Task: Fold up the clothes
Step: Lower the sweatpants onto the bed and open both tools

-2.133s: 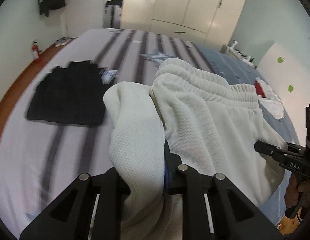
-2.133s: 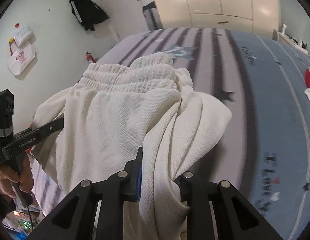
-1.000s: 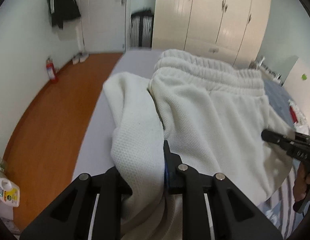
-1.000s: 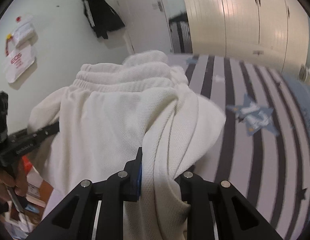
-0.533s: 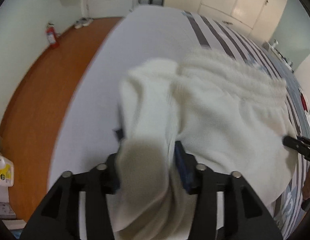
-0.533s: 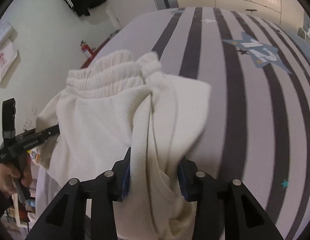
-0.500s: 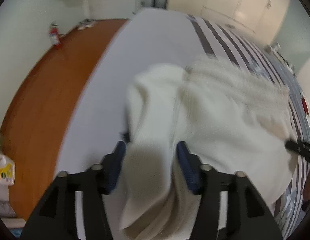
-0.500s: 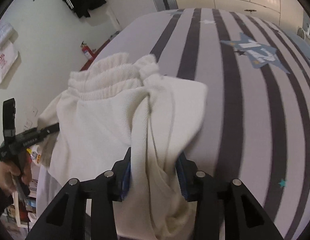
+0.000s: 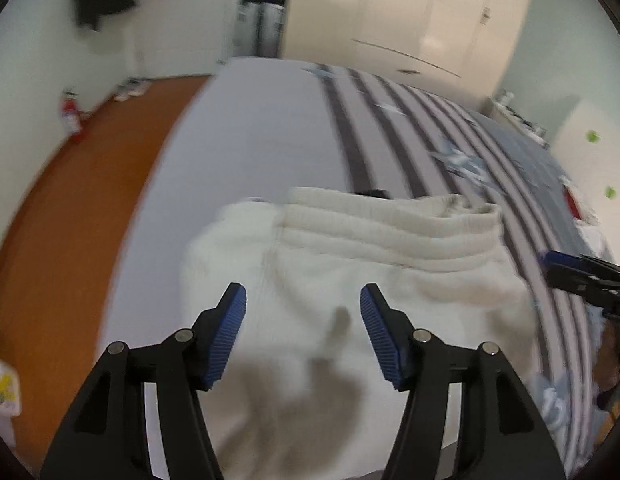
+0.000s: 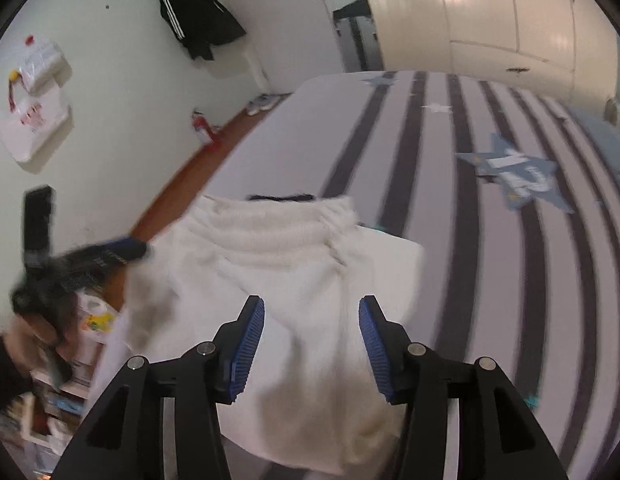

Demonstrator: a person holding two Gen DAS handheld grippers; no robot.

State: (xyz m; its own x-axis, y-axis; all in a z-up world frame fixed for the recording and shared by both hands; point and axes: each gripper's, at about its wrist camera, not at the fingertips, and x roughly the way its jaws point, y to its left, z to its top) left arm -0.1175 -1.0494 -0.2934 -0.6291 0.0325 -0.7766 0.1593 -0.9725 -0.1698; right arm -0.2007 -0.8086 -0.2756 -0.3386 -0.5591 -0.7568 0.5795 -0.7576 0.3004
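The folded white shorts [image 9: 362,276] lie on the striped bed [image 9: 262,128], elastic waistband at the far side; they also show in the right wrist view [image 10: 286,272]. My left gripper [image 9: 303,300] is open just above their near part, blue pads spread wide, holding nothing. My right gripper [image 10: 311,308] is open over the same garment, also empty. Each gripper shows in the other's view: the right one at the right edge [image 9: 582,276], the left one blurred at the left [image 10: 82,264]. A thin dark edge peeks out beyond the waistband [image 10: 280,197].
The orange wood floor [image 9: 70,184] runs along the bed's left side, with a red fire extinguisher [image 9: 71,116] by the wall. A cream wardrobe [image 9: 422,8] stands beyond the bed. A black jacket [image 10: 198,28] hangs on the wall. Blue star print [image 10: 518,178] marks the sheet.
Both grippers have opened and let go of the white shorts, which now lie flat on the bed. Both grippers have pulled back a little from the cloth.
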